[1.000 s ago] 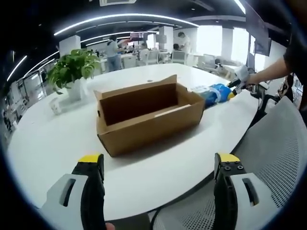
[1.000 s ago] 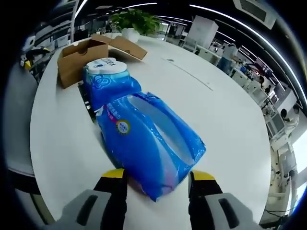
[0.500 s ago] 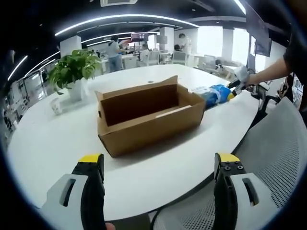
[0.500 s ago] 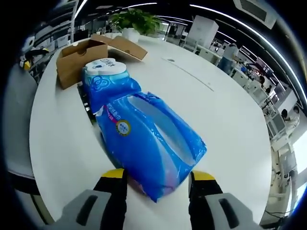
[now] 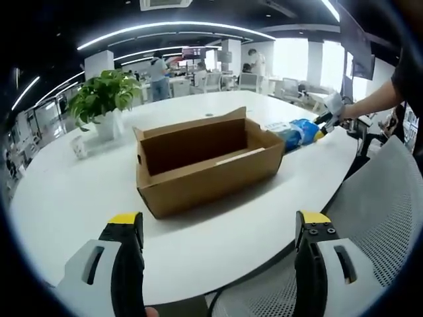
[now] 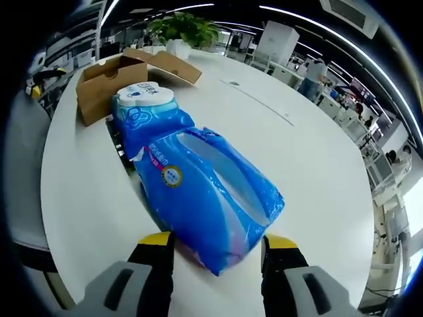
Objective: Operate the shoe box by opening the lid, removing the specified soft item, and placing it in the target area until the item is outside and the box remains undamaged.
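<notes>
A: Start with the table (image 5: 59, 198). What's on it?

B: It's big, white and oval. The box (image 5: 205, 162) sits open in the middle of it with the lid folded back, and it looks empty from the left gripper view. A plant (image 5: 102, 99) stands behind the box.

A: And the soft item?

B: The pack (image 6: 198, 185), a blue plastic pack of tissue rolls, lies on the table outside the box and just beside its end. In the left gripper view it peeks out past the box (image 5: 297, 130).

A: What about the grippers?

B: The right gripper (image 6: 215, 254) has its jaws on either side of the pack's near end. They look close on the plastic, but I cannot tell whether they pinch it or only flank it. The left gripper (image 5: 218, 228) hangs over the table's near edge, well apart from the box, with its jaws wide apart and nothing between them.

A: So how should the step be finished?

B: I'd judge the placing is nearly done. Let the pack rest flat and spread the jaws fully before drawing straight back, so the thin wrap doesn't snag or tear. Keep clear of the box.
</notes>
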`<action>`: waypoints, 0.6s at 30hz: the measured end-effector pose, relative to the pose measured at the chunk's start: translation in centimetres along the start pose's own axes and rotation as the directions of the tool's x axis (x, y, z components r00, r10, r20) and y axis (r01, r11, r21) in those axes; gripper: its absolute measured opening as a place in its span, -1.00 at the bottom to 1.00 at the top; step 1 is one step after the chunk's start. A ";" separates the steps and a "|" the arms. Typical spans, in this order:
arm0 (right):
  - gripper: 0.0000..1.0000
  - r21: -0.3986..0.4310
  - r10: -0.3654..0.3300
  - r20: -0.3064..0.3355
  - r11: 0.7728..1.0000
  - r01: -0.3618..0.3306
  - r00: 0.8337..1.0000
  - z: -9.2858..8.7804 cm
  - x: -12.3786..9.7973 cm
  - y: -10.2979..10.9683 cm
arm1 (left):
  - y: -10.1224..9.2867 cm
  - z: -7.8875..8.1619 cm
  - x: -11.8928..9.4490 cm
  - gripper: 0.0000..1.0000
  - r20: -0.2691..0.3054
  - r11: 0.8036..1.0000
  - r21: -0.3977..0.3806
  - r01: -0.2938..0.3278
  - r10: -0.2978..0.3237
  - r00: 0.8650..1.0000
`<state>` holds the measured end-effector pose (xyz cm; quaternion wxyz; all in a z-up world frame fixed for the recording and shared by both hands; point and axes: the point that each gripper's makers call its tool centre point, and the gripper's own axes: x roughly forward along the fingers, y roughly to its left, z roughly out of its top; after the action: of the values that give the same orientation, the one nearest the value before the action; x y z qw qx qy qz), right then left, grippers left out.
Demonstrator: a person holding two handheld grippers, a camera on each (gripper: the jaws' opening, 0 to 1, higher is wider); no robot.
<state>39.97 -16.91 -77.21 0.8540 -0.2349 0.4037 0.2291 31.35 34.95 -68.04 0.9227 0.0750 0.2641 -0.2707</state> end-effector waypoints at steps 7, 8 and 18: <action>0.04 0.013 -0.009 0.005 1.000 0.009 1.000 0.1 -0.8 0.2 | 0.0 0.3 0.0 0.90 0.014 1.000 0.002 -0.001 0.001 1.000; 0.05 0.013 -0.009 0.005 1.000 0.009 1.000 0.1 -0.9 0.3 | 0.0 0.3 0.0 0.90 0.017 1.000 0.002 0.001 -0.001 1.000; 0.10 -0.011 -0.010 0.044 1.000 0.011 0.999 2.0 -2.9 0.8 | -0.1 0.9 -0.1 0.92 0.053 1.000 -0.007 0.008 -0.008 0.999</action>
<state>39.02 -15.74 -73.89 0.8625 -0.2368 0.3825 0.2319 31.61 34.69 -67.19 0.9285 0.0635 0.2410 -0.2752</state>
